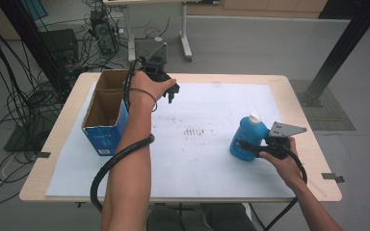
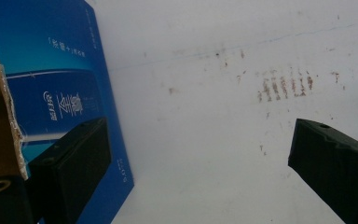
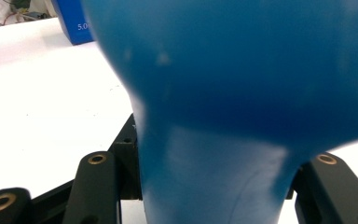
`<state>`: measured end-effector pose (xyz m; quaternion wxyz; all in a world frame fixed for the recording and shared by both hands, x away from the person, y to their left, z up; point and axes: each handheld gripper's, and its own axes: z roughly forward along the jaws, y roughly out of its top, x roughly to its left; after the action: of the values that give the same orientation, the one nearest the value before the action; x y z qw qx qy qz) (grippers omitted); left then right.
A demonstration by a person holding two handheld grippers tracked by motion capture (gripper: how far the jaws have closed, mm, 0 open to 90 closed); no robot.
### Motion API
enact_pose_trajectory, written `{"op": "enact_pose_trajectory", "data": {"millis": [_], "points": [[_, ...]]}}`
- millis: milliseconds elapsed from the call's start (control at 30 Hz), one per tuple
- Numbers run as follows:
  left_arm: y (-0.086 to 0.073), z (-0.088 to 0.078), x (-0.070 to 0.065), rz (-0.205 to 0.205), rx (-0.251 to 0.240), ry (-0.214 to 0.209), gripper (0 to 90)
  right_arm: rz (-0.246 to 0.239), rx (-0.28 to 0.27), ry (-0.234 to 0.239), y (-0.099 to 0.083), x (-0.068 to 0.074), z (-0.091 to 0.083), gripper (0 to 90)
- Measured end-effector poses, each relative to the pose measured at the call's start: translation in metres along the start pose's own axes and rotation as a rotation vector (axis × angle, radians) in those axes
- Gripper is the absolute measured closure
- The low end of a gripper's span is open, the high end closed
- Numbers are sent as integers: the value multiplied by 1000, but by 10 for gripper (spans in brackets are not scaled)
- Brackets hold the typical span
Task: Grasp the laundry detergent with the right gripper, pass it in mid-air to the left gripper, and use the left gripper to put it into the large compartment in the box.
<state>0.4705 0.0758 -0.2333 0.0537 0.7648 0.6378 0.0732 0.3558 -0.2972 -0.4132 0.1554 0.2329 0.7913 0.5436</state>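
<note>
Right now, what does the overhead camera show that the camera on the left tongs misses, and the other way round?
The high view alone shows the blue bottle with its white cap, clamped in the right tongs, plus both forearms and the floor cables. The left gripper view alone shows the printed lettering on the blue box up close, and its own two black jaws standing wide apart with nothing between them. Both share the box, the white table sheet and its reddish smudges.

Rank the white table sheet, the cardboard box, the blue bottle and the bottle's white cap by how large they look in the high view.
1. white table sheet
2. cardboard box
3. blue bottle, clamped in the right gripper
4. white cap

The box sits a little farther from the camera than the bottle yet looks bigger, so that order is safe.
</note>
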Motion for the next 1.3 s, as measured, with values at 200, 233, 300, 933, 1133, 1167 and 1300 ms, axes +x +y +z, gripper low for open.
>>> {"op": "enact_pose_trajectory", "data": {"millis": [200,233,300,933,1133,1167,1300], "points": [[0,0,-1,1,-2,0,62,-3,0,-3,0,0,0,453],[0,0,-1,1,-2,-2,63,-3,0,-3,0,0,0,453],[0,1,-2,2,-1,2,63,-3,0,-4,0,1,0,453],[-2,-2,-5,71,1,-5,63,15,24,-13,10,1,0,455],[-3,-20,-7,120,-22,-25,63,23,24,-16,30,1,2,456],[-3,-23,-6,126,-23,-27,63,25,25,-16,33,1,2,456],[1,-36,-2,159,-36,-29,62,31,35,-15,49,0,4,456]]}}
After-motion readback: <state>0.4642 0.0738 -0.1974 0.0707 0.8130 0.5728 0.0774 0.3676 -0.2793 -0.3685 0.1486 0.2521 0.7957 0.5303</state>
